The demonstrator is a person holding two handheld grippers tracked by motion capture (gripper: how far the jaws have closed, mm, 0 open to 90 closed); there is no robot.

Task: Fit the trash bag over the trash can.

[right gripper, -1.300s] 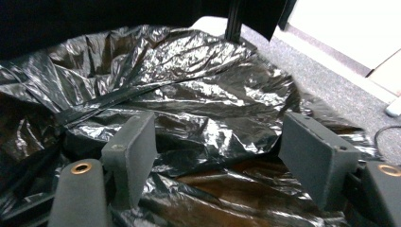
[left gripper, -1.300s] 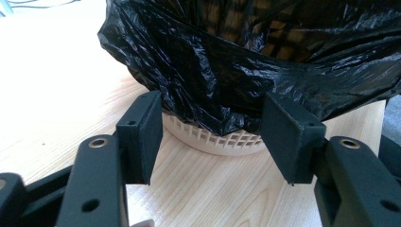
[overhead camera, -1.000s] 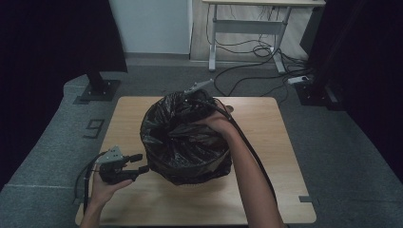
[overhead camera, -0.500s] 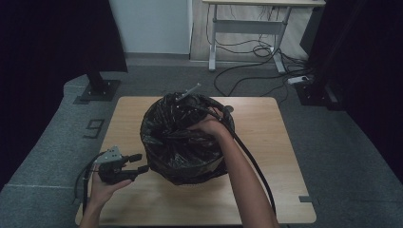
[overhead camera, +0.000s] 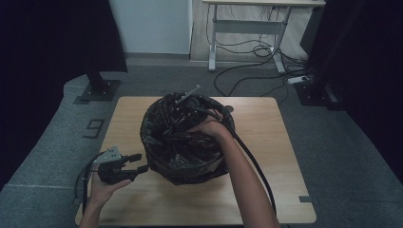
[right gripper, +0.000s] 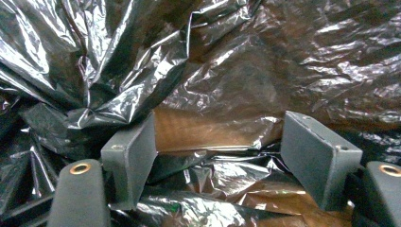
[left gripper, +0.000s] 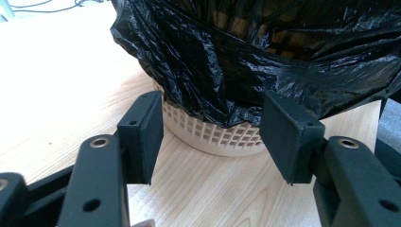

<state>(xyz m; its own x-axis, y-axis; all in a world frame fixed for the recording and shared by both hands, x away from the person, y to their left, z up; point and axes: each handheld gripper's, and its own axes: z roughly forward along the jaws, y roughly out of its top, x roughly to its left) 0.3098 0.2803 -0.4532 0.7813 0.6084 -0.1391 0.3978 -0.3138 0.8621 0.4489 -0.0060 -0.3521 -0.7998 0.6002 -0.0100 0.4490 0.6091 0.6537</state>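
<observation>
My right gripper (right gripper: pixel 217 156) was down inside the black bin bag (overhead camera: pixel 183 137), its fingers (right gripper: pixel 132 153) apart with only loose, crumpled film lying between and below them; they pinched nothing that I could see. My left gripper (overhead camera: pixel 130 167) waited low on the desk (overhead camera: pixel 266 142) just beside the basket, fingers (left gripper: pixel 142 135) apart and empty, pointed at the bag's hem and the white lattice basket (left gripper: pixel 213 137) under it.

I judged the lining mostly done: the bag was draped over the basket's rim and hung down most of the outside wall, leaving a strip of lattice bare at the foot. Inside, the film was bunched in folds rather than pressed flat, so pushing it down and smoothing it seemed to be what was left, and perhaps tugging the hem even.

The basket stood near the middle of the desk. My own cable (overhead camera: pixel 252 161) trailed along my right forearm and could have snagged the rim. Beyond the desk stood a white table (overhead camera: pixel 247 28) with loose cables (overhead camera: pixel 256 52) on the floor, well apart.
</observation>
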